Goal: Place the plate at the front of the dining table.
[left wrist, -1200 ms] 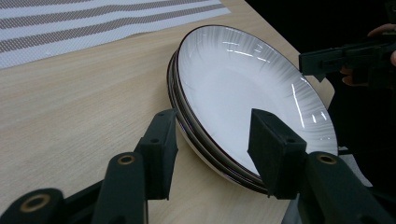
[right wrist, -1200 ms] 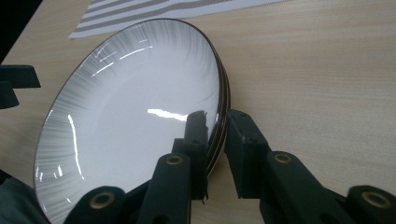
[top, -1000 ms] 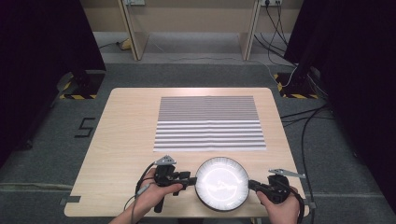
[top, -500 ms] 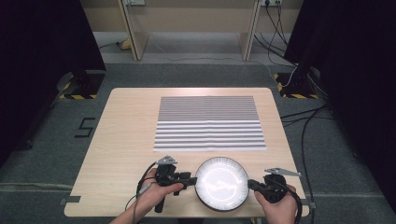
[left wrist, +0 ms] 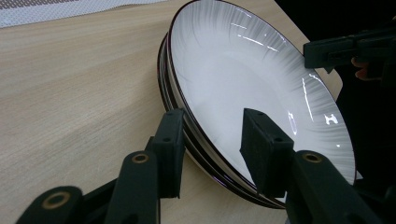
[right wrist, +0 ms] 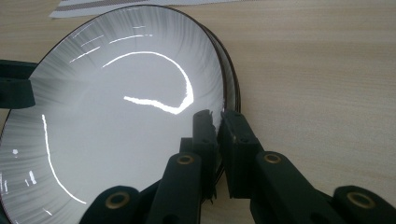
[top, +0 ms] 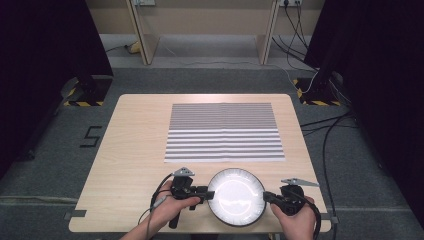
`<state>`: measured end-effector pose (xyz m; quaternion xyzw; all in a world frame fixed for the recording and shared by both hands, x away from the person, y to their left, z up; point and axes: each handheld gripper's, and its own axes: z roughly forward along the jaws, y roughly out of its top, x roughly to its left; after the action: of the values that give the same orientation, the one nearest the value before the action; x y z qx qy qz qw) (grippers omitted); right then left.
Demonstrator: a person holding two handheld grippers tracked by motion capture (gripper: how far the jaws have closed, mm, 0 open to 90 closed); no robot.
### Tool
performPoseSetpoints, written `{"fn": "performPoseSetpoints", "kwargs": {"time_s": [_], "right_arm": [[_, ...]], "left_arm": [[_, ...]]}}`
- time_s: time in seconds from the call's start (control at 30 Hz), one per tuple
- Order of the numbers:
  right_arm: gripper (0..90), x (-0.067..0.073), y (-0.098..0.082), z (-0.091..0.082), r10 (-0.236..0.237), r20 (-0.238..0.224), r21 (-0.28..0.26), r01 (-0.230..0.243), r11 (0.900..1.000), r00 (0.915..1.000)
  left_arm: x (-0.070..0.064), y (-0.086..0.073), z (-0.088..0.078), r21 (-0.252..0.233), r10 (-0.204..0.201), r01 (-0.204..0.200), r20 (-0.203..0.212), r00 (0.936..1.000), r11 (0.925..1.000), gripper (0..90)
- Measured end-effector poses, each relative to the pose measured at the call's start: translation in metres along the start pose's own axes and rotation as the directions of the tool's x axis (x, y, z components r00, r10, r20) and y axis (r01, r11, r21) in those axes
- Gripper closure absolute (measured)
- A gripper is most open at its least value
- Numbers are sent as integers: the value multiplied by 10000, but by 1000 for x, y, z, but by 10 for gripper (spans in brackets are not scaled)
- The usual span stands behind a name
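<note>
Closing on the plate stack (top: 236, 196) at the table's (top: 125, 150) near edge, left gripper (left wrist: 212, 140) jaws straddle the rim, not yet pinching. Right gripper (right wrist: 217, 135), opposite, is clamped on the rim. Striped mat (top: 224, 131) lies beyond. Two-handed lift appears imminent.

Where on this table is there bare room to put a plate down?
Bare wood lies left of the striped mat, right of it, and at the table's near-left corner. The near edge is crowded: stacked plates between the left gripper and right gripper.
</note>
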<state>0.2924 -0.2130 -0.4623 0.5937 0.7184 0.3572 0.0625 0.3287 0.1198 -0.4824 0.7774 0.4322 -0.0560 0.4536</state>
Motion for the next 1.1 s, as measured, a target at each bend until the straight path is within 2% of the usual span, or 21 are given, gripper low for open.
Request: {"fn": "performPoseSetpoints", "kwargs": {"time_s": [0.3, 0.33, 0.37, 0.4, 0.47, 0.6, 0.7, 0.8, 1.1], "right_arm": [[843, -1, 4, 5, 85, -194, 98, -83, 9999, 9998], [837, -1, 5, 7, 165, -320, 134, -160, 9998, 9994], [809, 1, 2, 17, 487, -648, 642, -445, 9969, 9967], [804, 3, 1, 18, 253, -497, 368, -235, 9990, 9984], [797, 6, 3, 18, -24, -287, 433, 37, 9991, 9996], [794, 3, 4, 19, 221, -449, 506, -198, 9985, 9987], [712, 6, 4, 17, 281, -544, 624, -247, 9977, 9981], [676, 8, 5, 15, 447, -678, 971, -380, 9946, 9967], [690, 8, 5, 11, 761, -958, 1601, -601, 9853, 9925]], "left_arm": [[1, -1, 0, 85, 5, -5, -21, 10000, 10000, 590], [1, -1, 0, 101, -29, 29, -4, 10000, 9999, 590], [1, 0, -2, 140, -55, 55, 26, 10000, 9999, 578], [1, 0, -3, 140, -5, 5, 11, 10000, 9999, 579], [2, 0, -5, 139, 61, -60, -50, 10000, 9999, 584], [3, 2, -13, 74, 107, -107, 21, 9999, 9999, 600], [1, 1, -17, 437, 168, -172, 102, 9998, 9989, 612], [0, 0, -17, 473, -103, 96, 156, 9998, 9988, 604], [-2, -2, -15, 506, -203, 204, -13, 9998, 9985, 603]]}}
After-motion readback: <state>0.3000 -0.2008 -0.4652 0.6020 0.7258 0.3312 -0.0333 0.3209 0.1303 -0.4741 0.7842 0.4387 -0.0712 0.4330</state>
